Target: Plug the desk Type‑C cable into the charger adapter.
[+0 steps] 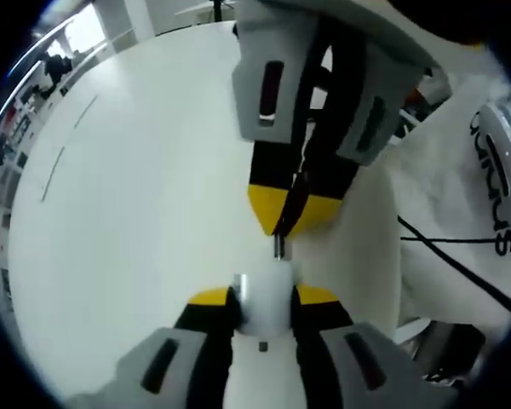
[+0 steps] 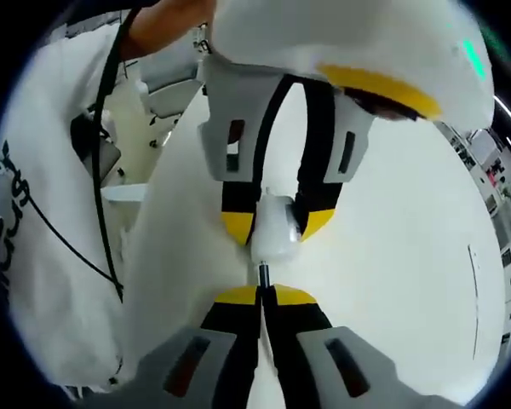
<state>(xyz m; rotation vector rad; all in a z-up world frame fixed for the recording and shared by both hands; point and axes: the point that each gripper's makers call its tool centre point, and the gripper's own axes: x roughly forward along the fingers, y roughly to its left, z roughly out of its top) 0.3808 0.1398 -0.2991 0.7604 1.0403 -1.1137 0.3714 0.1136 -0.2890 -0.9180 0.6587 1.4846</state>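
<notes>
In the left gripper view my left gripper (image 1: pixel 264 298) is shut on the white charger adapter (image 1: pixel 262 308), which stands between its yellow-tipped jaws. Opposite, my right gripper (image 1: pixel 283 223) points down at it, shut on the Type-C cable's plug, whose metal tip (image 1: pixel 278 247) sits just above the adapter's top face. In the right gripper view my right gripper (image 2: pixel 262 294) is shut on the plug (image 2: pixel 262 274), its metal tip touching the end of the white adapter (image 2: pixel 272 230) held by the left gripper (image 2: pixel 277 223) above. The black cable runs back through the right jaws.
A white table (image 1: pixel 136 213) lies under both grippers. A person in a white printed shirt (image 2: pixel 43 221) stands at the table's edge, with a thin black cord (image 2: pixel 102 196) hanging across the shirt. Shelves and room clutter line the far wall (image 2: pixel 502 196).
</notes>
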